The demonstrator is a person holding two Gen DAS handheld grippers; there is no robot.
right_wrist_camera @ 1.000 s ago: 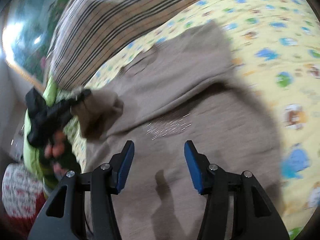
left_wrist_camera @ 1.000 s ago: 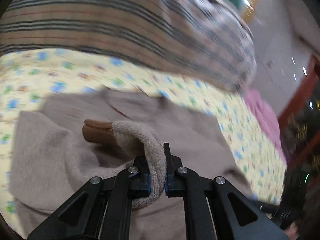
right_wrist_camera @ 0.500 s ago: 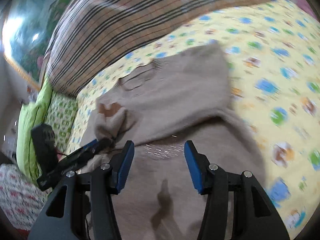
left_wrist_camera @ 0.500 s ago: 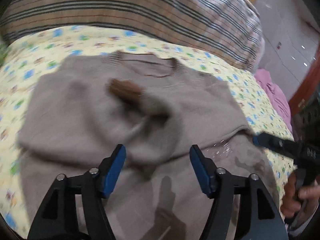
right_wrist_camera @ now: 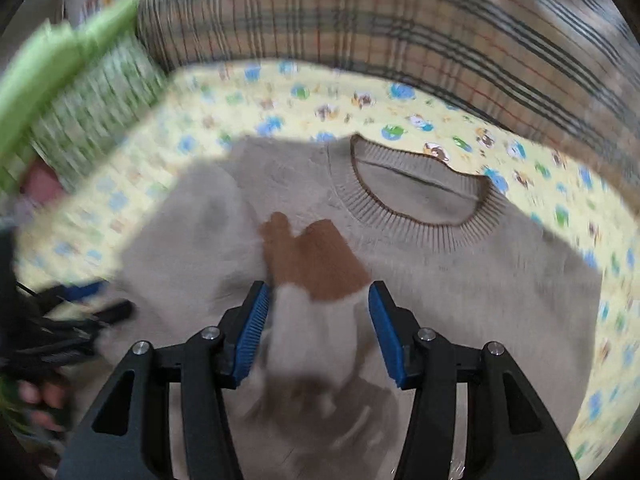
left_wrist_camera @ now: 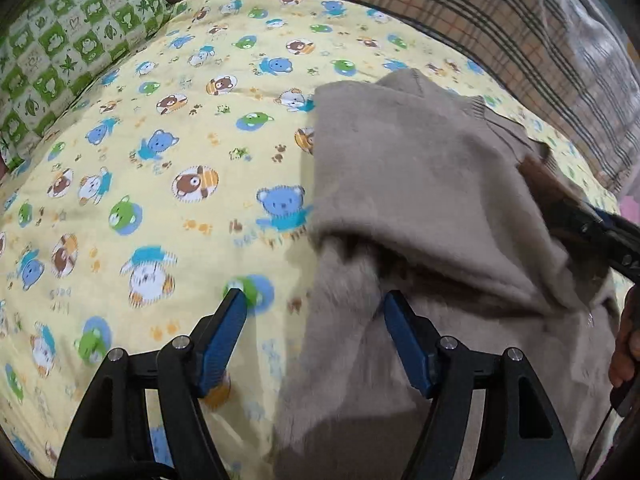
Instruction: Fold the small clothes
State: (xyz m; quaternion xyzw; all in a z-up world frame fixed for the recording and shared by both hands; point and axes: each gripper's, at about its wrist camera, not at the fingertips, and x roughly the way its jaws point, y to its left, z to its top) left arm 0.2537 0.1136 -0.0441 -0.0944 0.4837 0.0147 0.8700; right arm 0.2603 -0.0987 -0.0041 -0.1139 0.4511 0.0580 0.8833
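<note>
Right wrist: R tool (right_wrist_camera: pixel 318 322) spread w/ brown cuff (right_wrist_camera: pixel 316 260) between pads; L tool (left_wrist_camera: pixel 314 328) spread over sweater (left_wrist_camera: pixel 420 184) edge on bed (left_wrist_camera: pixel 160 160).

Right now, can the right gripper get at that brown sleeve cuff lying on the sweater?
Probably yes. The right gripper is open, with the brown cuff just ahead of its fingertips on top of the beige sweater. Nothing lies over the cuff.
</note>
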